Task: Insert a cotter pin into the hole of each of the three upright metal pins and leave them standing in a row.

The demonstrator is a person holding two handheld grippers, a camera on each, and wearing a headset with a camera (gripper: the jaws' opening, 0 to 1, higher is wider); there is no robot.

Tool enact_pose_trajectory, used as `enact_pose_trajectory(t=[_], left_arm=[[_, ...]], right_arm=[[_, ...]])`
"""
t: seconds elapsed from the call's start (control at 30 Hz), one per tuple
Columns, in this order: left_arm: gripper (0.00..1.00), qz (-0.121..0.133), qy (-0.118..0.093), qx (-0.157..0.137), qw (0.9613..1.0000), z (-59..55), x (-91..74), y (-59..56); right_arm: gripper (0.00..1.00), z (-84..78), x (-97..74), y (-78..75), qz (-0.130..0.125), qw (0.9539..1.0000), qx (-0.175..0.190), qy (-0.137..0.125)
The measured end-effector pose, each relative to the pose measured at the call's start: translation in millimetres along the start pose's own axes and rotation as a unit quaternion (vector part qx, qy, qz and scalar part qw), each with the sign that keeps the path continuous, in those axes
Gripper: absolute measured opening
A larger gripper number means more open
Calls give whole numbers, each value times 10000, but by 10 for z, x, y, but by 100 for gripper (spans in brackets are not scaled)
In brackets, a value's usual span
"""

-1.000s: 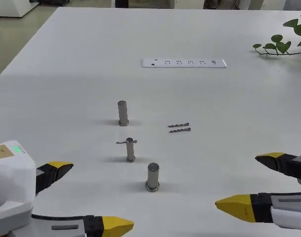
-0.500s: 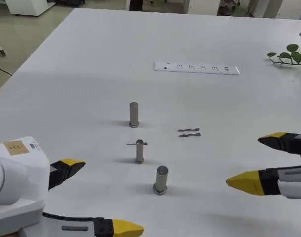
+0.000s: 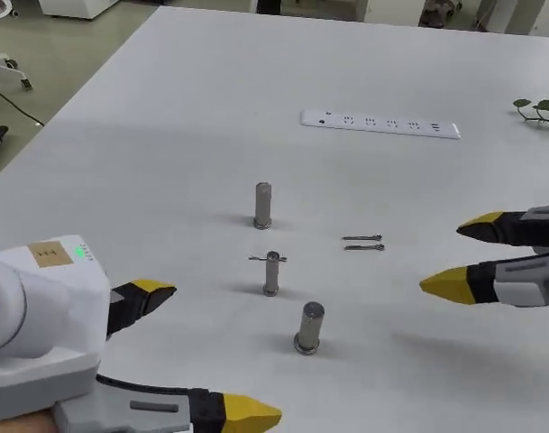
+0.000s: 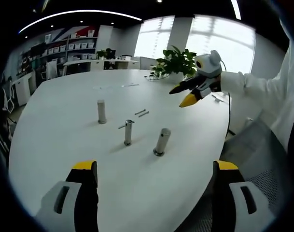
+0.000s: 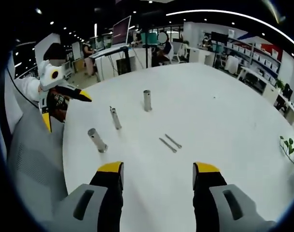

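In the head view my left tongs (image 3: 222,353) and my right tongs (image 3: 443,256) both stand wide, with nothing between their yellow tips, over the smooth white tabletop (image 3: 166,135). Three grey cylindrical metal pins stand upright in a slanting row: the far pin (image 3: 262,206), the middle pin (image 3: 271,273) and the near pin (image 3: 309,327). A thin cotter pin (image 3: 256,259) crosses the middle pin near its top. Two loose slim cotter pins (image 3: 362,242) lie side by side, right of the row. Beyond lies a flat white power strip (image 3: 379,124). The left gripper view adds a leafy green potted plant (image 4: 175,60) and a white sleeve (image 4: 243,84) behind my right tongs. The right gripper view adds office desks and a monitor (image 5: 120,30).
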State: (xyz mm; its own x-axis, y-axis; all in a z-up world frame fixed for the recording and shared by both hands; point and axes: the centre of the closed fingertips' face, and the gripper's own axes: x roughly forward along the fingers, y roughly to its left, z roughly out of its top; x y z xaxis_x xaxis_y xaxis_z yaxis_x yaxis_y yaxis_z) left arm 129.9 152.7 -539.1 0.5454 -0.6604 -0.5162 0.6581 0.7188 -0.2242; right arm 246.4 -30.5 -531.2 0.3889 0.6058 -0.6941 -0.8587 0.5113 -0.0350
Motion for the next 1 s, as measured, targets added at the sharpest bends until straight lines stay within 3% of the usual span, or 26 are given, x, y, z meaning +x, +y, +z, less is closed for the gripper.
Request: enact_pose_trajectory(t=[0.13, 0.27, 0.4, 0.57, 0.7, 0.9, 1.0], left_arm=[[99, -18, -76, -151, 9999, 9, 0, -5], [99, -1, -110, -190, 9998, 18, 3, 12], [98, -11, -164, -230, 9996, 33, 12, 15], [96, -55, -216, -266, 9994, 43, 37, -9], [96, -40, -279, -329, 9991, 50, 49, -5], [96, -86, -321, -412, 9986, 42, 17, -9], [95, -30, -334, -472, 9983, 39, 6, 19]], right_arm=[[48, 59, 119, -87, 79, 9999, -111, 106], [41, -15, 279, -263, 83, 9972, -528, 526], [37, 20, 429, -339, 197, 9955, -643, 666], [33, 53, 604, -361, 304, 9916, -890, 890], [23, 43, 764, -406, 340, 9907, -904, 963], [20, 29, 906, -408, 382, 9867, -1060, 1176], [19, 44, 938, -484, 216, 9868, -1014, 1245]])
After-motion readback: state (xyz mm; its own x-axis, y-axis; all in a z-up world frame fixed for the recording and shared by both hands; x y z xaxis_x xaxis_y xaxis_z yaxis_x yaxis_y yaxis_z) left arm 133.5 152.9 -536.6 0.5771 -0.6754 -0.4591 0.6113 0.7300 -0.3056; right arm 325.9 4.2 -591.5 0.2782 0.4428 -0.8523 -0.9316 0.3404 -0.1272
